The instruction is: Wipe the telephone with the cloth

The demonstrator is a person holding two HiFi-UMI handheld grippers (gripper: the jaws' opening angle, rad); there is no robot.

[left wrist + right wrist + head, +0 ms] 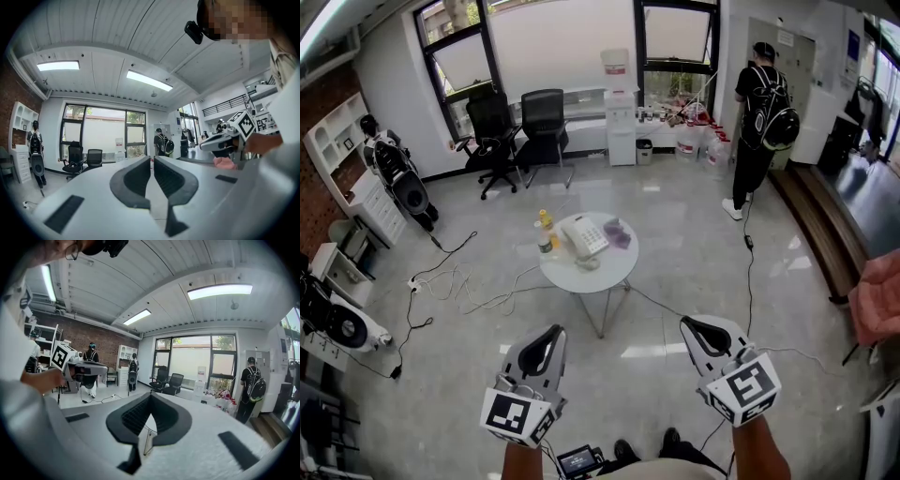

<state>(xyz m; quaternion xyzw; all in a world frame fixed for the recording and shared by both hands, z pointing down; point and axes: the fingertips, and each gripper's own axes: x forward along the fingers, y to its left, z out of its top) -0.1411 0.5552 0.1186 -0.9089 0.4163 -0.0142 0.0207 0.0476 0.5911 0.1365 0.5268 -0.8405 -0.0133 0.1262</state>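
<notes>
Glossy grey floor (694,234) filled an office in the head view, with a small round white table (621,270) standing alone at its middle. On that table a white telephone (584,236) lay near the centre, a purple cloth (617,233) just beside it at 3 o'clock and bottles (545,230) at 9 o'clock. Loose cables (459,281) trailed over the floor at the table's 9 o'clock. Two black office chairs (517,127) stood under the windows at 11 o'clock, and a person with a backpack (761,112) stood at 1 o'clock, back turned. At 6 o'clock, well apart from the table, the left tool (551,332) and the right tool (693,326) were held side by side, both pointing toward it.

Seen from the left gripper view, the left tool's jaws were pressed together with nothing between them; the chairs showed at 9 o'clock, the person with the backpack just past the jaw tips, and the right tool's marker cube at 2 o'clock.

Seen from the right gripper view, the right tool's jaws met at their tips and pinched nothing; the table's rim and thin legs showed through the gap behind the tips, and the left tool hung at 9 o'clock.
</notes>
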